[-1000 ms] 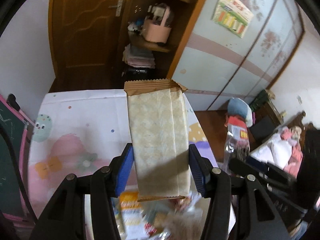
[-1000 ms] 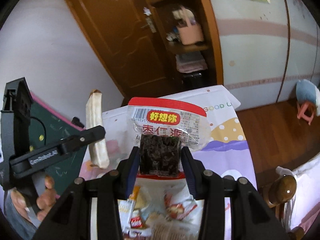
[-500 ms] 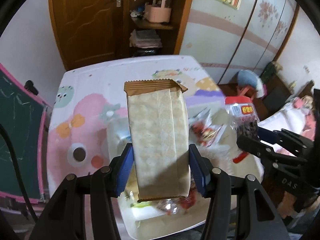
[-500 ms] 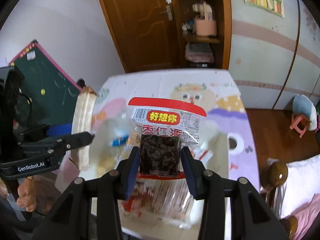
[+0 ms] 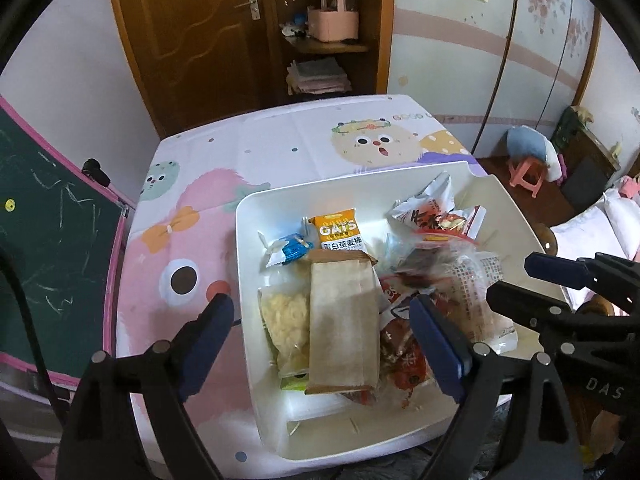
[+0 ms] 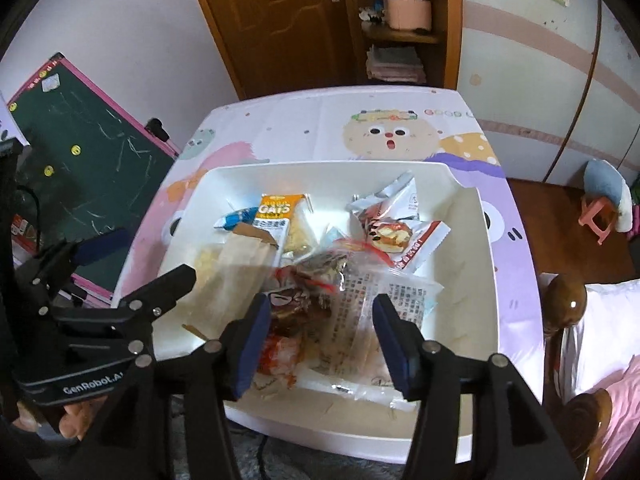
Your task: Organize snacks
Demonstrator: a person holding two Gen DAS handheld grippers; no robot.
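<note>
Both claws spread wide, gripping nothing: left gripper [image 5: 324, 336] and right gripper [image 6: 322, 334] hover over the white bin [image 5: 256, 216] on the cartoon tablecloth [image 5: 280, 140]. Tan wafer pack [image 5: 344, 320] lies flat in the bin's left half beside the oats bar [image 5: 340, 232]. Clear date-snack bag [image 6: 384, 300] lies on the pile under the right gripper, blurred.

Left gripper [image 5: 320, 334] spread above brown packet [image 5: 343, 324], seemingly lying in bin [image 5: 256, 216]

Both wrist views close above, facing down, sharing white tray [image 5: 256, 264] [image 6: 486, 216], left view from tray's left
</note>
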